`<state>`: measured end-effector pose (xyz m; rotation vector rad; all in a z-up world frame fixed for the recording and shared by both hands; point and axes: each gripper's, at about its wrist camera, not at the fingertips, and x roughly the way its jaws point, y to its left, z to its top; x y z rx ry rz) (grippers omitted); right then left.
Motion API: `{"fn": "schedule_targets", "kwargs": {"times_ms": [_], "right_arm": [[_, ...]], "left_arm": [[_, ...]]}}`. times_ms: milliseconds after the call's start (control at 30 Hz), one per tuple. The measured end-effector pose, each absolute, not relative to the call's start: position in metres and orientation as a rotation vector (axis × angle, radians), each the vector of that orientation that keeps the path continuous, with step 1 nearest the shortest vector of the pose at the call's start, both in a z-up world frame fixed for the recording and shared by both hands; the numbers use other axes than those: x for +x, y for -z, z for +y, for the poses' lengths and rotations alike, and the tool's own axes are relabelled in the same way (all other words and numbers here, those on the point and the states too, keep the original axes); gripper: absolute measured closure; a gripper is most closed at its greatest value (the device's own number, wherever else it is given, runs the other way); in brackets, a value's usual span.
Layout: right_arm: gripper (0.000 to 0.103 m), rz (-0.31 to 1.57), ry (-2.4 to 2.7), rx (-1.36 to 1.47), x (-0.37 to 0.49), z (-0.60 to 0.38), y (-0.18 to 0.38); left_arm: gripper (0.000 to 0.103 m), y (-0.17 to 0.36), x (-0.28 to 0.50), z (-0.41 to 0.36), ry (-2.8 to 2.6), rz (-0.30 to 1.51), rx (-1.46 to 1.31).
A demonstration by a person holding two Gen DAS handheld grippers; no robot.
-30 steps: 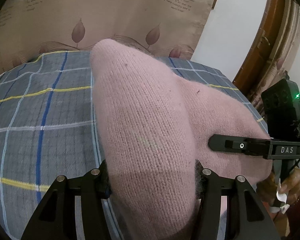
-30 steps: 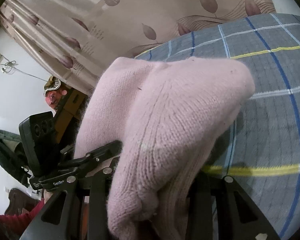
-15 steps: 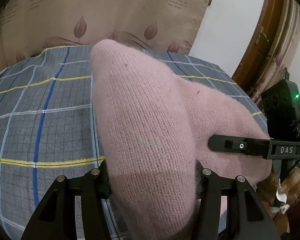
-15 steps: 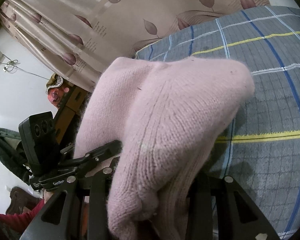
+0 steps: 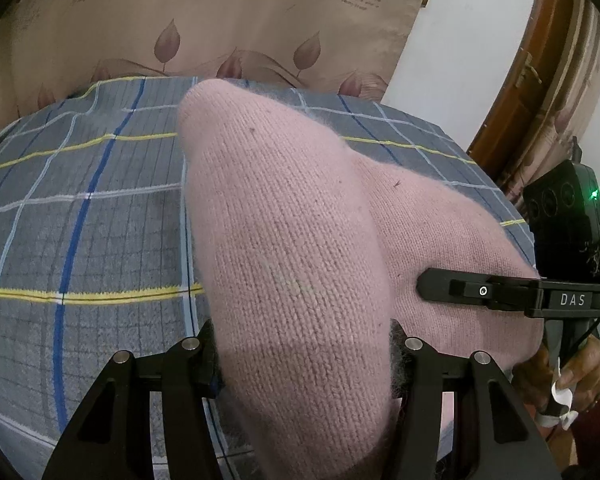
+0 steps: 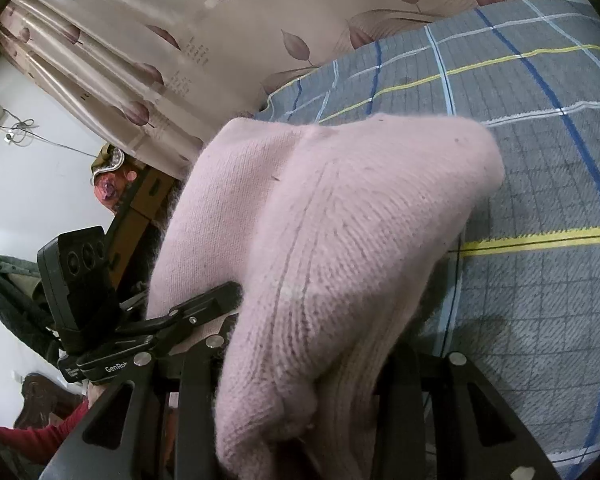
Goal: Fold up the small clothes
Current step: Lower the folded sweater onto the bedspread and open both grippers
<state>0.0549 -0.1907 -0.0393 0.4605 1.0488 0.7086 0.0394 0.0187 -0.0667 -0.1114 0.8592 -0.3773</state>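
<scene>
"If one side lets go, what happens to the pink knitted garment point(image 5: 292, 248)?"

"It sits mid-frame, bunched up over the checked bed cover point(image 5: 80, 220). The left hand-held gripper point(image 5: 304, 354) is clamped on one end, the right hand-held gripper point(image 6: 312, 364) on the other. Soft wool slips easily. A loose pinch would drop that end, and the fold would go crooked."
</scene>
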Motion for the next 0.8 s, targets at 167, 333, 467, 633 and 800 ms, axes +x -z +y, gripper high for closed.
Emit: {"fn": "schedule_targets", "kwargs": {"times_ms": [167, 333, 467, 633, 800], "right_arm": [[0.069, 1.05, -0.702, 0.451, 0.054, -0.19, 0.044], [0.067, 1.043, -0.689, 0.429, 0.05, -0.192, 0.051], [0.062, 1.035, -0.681, 0.432, 0.047, -0.195, 0.056], [0.054, 0.955, -0.611, 0.356, 0.029, -0.196, 0.044], [0.045, 0.802, -0.48, 0.214, -0.01, -0.194, 0.014]], "left_arm": [[0.046, 0.073, 0.04, 0.019, 0.376, 0.861, -0.117], [0.035, 0.082, 0.038, 0.023, 0.353, 0.848, -0.139], [0.018, 0.083, 0.032, 0.023, 0.303, 0.804, -0.106], [0.009, 0.079, 0.018, 0.021, 0.224, 0.726, -0.029], [0.007, 0.066, -0.004, 0.021, 0.102, 0.623, 0.027]]}}
